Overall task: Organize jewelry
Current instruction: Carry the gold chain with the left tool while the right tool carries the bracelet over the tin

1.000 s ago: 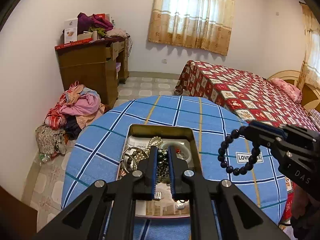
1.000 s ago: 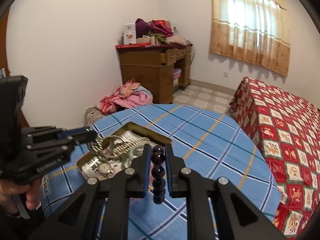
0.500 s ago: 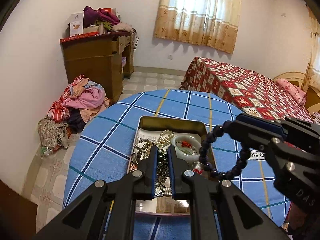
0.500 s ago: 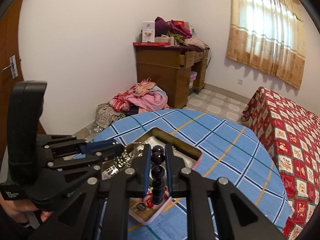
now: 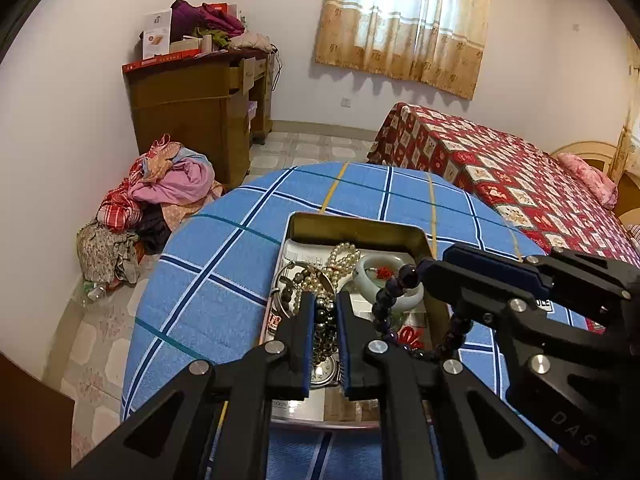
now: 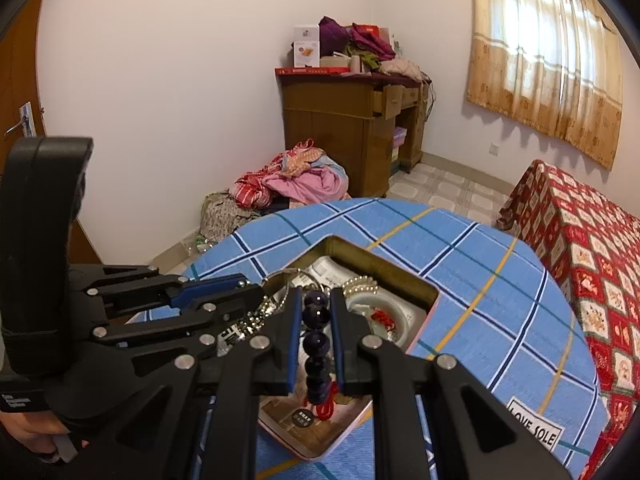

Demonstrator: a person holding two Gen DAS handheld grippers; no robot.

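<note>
Table [image 5: 224,288] in blue plaid bears tin [image 5: 360,232]; both grippers clamp beads, bed [image 5: 500,168] behind.

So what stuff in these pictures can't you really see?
- Near end of the tin, left wrist view: hidden behind the left gripper.
- What the left gripper pinches: a dark bead string, mixed with the pile, can't tell which piece.
- Dark bracelet in the right gripper, right wrist view: its lower loop sits behind the fingers.
- Watch: mostly covered by fingers.
- Cloth label: cut off by the gripper.
</note>
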